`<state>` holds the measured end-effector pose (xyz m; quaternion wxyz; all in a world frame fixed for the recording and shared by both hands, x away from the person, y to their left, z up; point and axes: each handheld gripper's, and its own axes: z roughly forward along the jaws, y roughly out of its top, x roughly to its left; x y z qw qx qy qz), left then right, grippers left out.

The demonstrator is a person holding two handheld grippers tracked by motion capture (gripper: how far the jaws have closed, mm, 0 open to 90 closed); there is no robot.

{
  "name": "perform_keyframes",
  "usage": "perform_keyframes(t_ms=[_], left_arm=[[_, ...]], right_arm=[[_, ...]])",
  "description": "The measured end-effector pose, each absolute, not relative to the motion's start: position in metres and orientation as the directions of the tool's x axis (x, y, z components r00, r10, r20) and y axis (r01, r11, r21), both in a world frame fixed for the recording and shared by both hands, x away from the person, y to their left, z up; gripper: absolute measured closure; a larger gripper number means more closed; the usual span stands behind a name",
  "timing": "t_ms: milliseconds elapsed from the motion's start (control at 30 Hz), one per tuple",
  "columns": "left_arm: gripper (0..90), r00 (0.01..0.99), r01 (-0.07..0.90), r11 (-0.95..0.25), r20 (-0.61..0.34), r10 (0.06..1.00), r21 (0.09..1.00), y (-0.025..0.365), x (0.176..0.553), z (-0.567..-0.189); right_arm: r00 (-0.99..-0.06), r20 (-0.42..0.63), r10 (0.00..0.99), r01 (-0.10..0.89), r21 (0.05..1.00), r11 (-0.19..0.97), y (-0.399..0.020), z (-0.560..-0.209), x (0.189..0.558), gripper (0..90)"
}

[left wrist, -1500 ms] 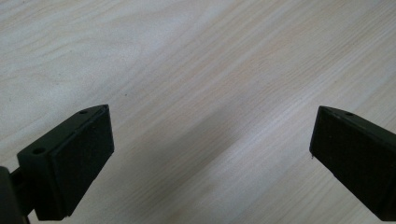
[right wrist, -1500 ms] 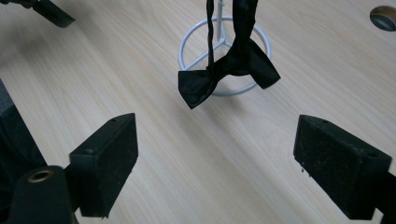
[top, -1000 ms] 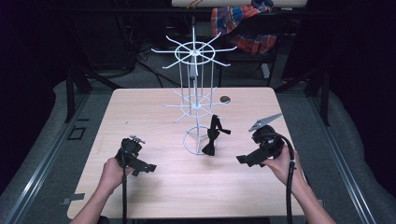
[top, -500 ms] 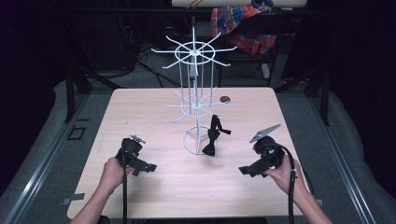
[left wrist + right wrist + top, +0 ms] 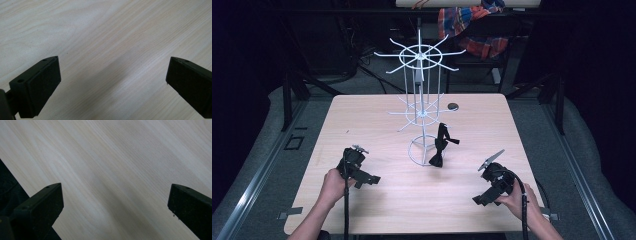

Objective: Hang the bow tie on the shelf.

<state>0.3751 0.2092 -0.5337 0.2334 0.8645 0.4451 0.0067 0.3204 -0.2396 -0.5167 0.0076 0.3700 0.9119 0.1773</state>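
Left hand-held gripper hasn't budged, jaws wide, empty over bare bench. Bow tie hangs off the wire rack mid-bench. Right hand-held gripper has pulled back toward the near edge, also wide open and empty, so probably a reset.

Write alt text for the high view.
A person holds a left hand-held gripper and a right hand-held gripper over a light wooden table. A black bow tie hangs on a white wire rack.
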Motion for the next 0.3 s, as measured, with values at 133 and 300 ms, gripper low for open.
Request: perform_keyframes(t_ms=[133,300], left_arm=[[0.0,0.607,0.766,-0.502,-0.197,0.77,0.401,0.209,0.376,-0.535],[0.0,0.606,0.765,-0.5,-0.19,0.773,0.407,0.209,0.375,-0.534]], right_arm=[[-0.714,0.132,0.688,0.685,0.334,0.647,-0.243,-0.521,0.325,0.2],[-0.71,0.105,0.697,0.686,0.33,0.649,-0.251,-0.517,0.33,0.2]])
